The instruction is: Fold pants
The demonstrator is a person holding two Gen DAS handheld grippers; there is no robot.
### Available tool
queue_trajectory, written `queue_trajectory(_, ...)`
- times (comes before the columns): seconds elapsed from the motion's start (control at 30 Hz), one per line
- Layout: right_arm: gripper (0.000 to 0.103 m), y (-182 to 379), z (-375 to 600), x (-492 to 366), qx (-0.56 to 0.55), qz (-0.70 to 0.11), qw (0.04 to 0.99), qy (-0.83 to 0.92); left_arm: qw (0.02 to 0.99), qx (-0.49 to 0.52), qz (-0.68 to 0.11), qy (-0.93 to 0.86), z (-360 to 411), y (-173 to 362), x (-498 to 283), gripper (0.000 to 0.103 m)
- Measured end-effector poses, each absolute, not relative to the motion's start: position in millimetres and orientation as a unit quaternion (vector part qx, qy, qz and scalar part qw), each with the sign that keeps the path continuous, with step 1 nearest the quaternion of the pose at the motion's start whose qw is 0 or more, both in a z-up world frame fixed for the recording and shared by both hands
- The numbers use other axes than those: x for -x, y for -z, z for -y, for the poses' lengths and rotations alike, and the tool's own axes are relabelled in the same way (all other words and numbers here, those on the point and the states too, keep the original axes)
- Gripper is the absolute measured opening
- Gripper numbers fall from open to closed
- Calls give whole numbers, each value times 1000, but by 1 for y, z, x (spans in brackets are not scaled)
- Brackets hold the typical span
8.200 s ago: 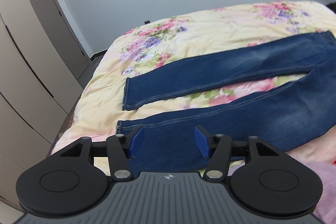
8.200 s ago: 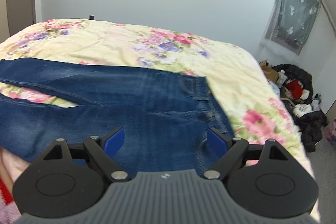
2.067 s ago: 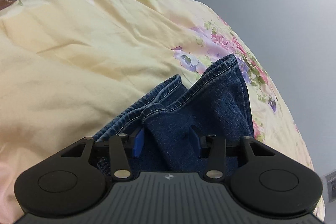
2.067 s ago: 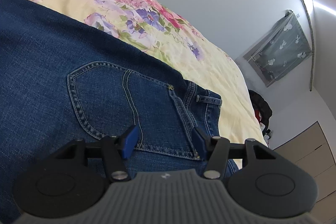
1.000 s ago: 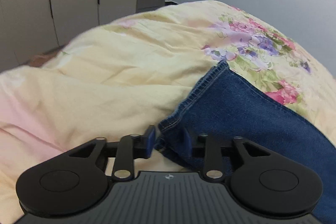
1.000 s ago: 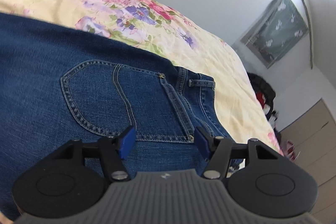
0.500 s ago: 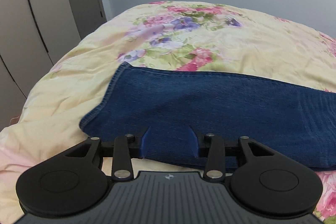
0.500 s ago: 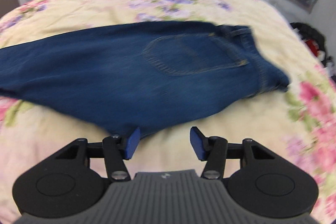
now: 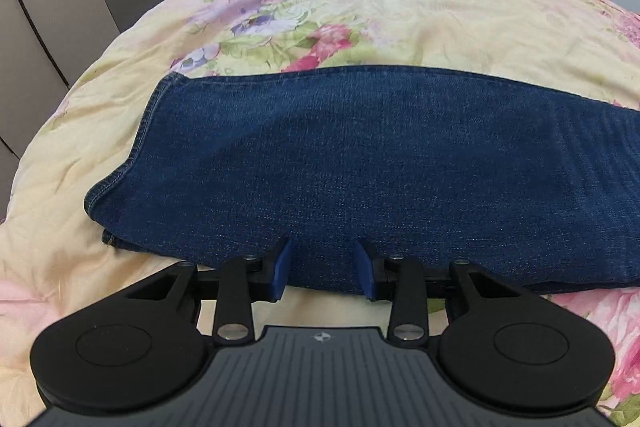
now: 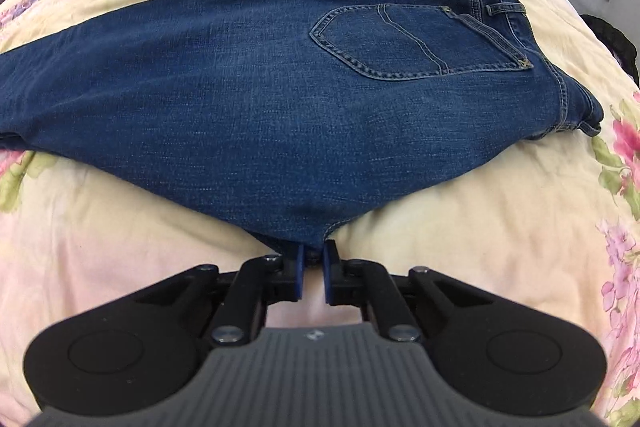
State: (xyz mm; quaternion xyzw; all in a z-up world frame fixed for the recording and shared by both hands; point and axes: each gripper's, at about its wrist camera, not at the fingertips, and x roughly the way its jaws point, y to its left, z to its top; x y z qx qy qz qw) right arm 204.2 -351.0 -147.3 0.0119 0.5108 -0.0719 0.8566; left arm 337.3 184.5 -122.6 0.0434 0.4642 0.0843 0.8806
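Nearest, the right gripper (image 10: 311, 274) has just pinched its two blue pads onto the pointed crotch corner of the jeans (image 10: 280, 99). The left gripper (image 9: 323, 269) stands about half open, its jaws having just narrowed slightly, straddling the near edge of the leg end without pressing. One pair of dark, coarse denim lies folded lengthwise on the soft, wrinkled floral quilt (image 10: 460, 227), one stitched back pocket (image 10: 412, 39) far right.
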Motion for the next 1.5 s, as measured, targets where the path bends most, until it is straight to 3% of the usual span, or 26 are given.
queue_trajectory(0.17, 6, 134, 359, -196, -30, -523, 849, 62, 886, -27, -453, -93, -181, 107, -328, 37)
queue_trajectory(0.37, 10, 98, 349, -191, -24, -464, 885, 24, 914, -3, -403, 43, -121, 80, -306, 37)
queue_trajectory(0.73, 10, 116, 249, -266, -41, -400, 913, -69, 888, -10, -426, 173, -18, 135, -308, 34)
queue_trajectory(1.0, 10, 156, 225, -262, 25, -423, 904, -63, 870, -17, -451, 197, -18, 158, -300, 33)
queue_trajectory(1.27, 10, 129, 255, -254, -3, -427, 902, -70, 885, 28, -433, 170, -63, 121, -302, 32)
queue_trajectory(1.5, 10, 97, 363, -246, -45, -410, 911, 34, 905, 74, -412, 72, -143, 91, -312, 37)
